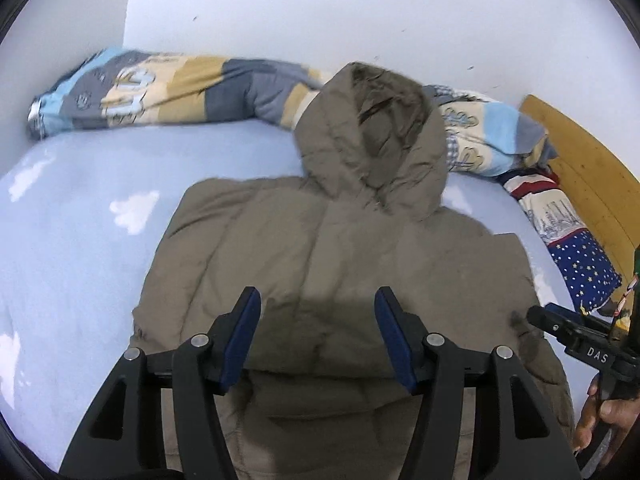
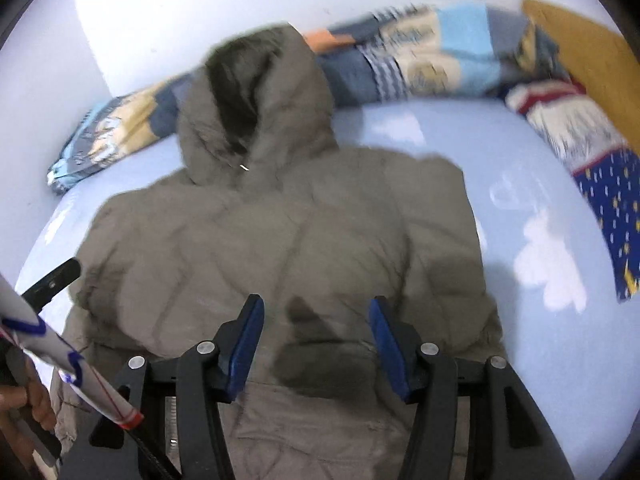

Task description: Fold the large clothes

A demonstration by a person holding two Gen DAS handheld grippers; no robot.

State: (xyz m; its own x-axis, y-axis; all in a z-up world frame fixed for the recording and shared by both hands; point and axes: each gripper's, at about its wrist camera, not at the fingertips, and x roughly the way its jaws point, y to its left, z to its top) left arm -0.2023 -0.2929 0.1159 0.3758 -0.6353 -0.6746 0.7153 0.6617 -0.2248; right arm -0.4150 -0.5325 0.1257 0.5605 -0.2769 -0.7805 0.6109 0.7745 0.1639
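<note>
While a puffy, quilted olive-grey hooded jacket (image 1: 320, 248) lies flat across a bed, its hood (image 1: 376, 136) points toward the far wall and shows a darker lining. The padded fabric is soft and creased, stitched into broad panels. Left gripper (image 1: 318, 304) hangs angled down over the jacket's lower middle, its black fingers with blue pads (image 1: 250, 312) spread apart, nothing between them. Right gripper (image 2: 316, 312) hangs likewise over the jacket, tongs spread and empty; that view is blurred. A hand (image 1: 600, 420) holds the right gripper at the jacket's edge. Underneath is a pale blue sheet (image 1: 80, 240) printed with white clouds. A rumpled patchwork blanket (image 1: 160, 92) in blue, tan and grey lies along the plain white wall (image 1: 360, 12), beside a star-patterned pillow (image 1: 580, 264) and a wooden headboard (image 1: 584, 160).
</note>
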